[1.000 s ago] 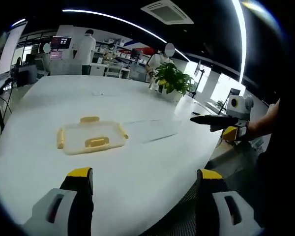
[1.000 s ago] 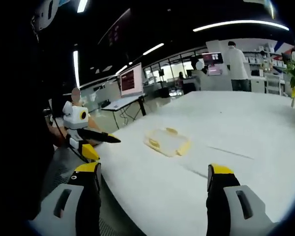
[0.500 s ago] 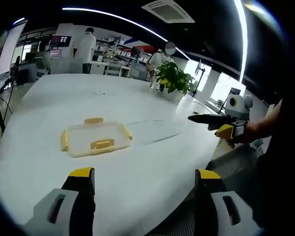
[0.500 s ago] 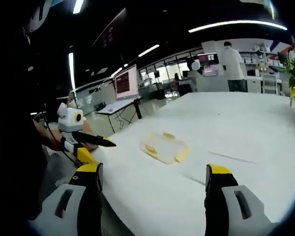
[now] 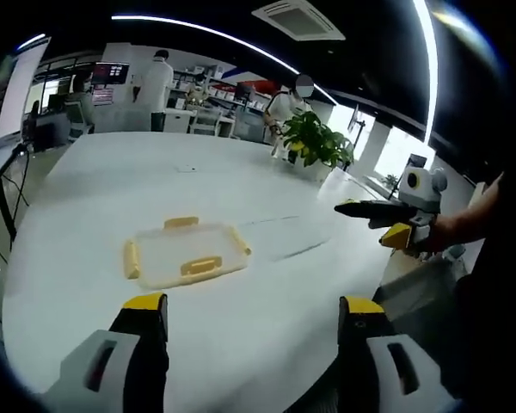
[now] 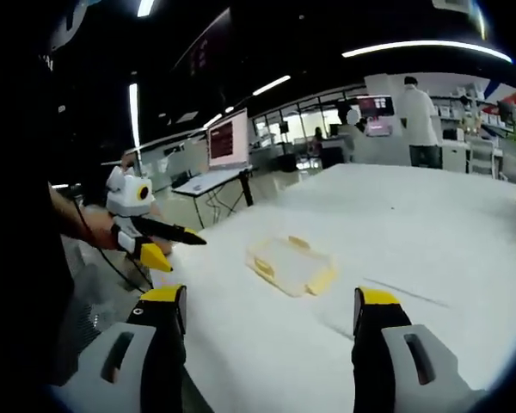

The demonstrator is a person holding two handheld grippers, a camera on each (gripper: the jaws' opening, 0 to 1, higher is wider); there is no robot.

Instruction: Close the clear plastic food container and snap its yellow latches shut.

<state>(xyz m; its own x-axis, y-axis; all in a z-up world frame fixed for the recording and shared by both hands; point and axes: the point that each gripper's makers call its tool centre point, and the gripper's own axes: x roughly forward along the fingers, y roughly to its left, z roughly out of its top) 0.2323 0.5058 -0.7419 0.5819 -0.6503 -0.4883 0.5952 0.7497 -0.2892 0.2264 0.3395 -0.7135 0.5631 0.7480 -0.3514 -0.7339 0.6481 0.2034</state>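
Container: clear plastic box [image 5: 186, 255], lies flat on the table, toward the near edge where the person stands, well in from both ends. In the right gripper view it is the pale shape [image 6: 291, 267] just ahead of the jaws.
Lid: appears to sit on the box already; too blurred to say whether it is pressed fully home.
Latches: four yellow tabs, one per side; near tab [image 5: 201, 267], far tab [image 5: 181, 223], left tab [image 5: 132, 259], right tab [image 5: 240, 242]. Whether any is snapped down I cannot tell; they look splayed outward, so I judge them not yet shut.
Table: large white top [image 5: 112, 172], bare around the box, so it can be reached from both sides.
Left tongs: [image 5: 251, 311] jaws spread wide, holding nothing; they hang off the near edge, pointed at the box, well apart from it.
Right tongs: [image 6: 270, 303] jaws also spread wide and empty, aimed at the box from the other side; seen from the left gripper view as a dark pair of jaws [image 5: 367, 209] off the table's right edge.
Reason for pose: both tongs flank the box, probably so one can steady it while the other presses a tab.
Stage: approach only, no contact.
Background: potted plant [image 5: 316, 142] at the far edge; people and desks beyond.
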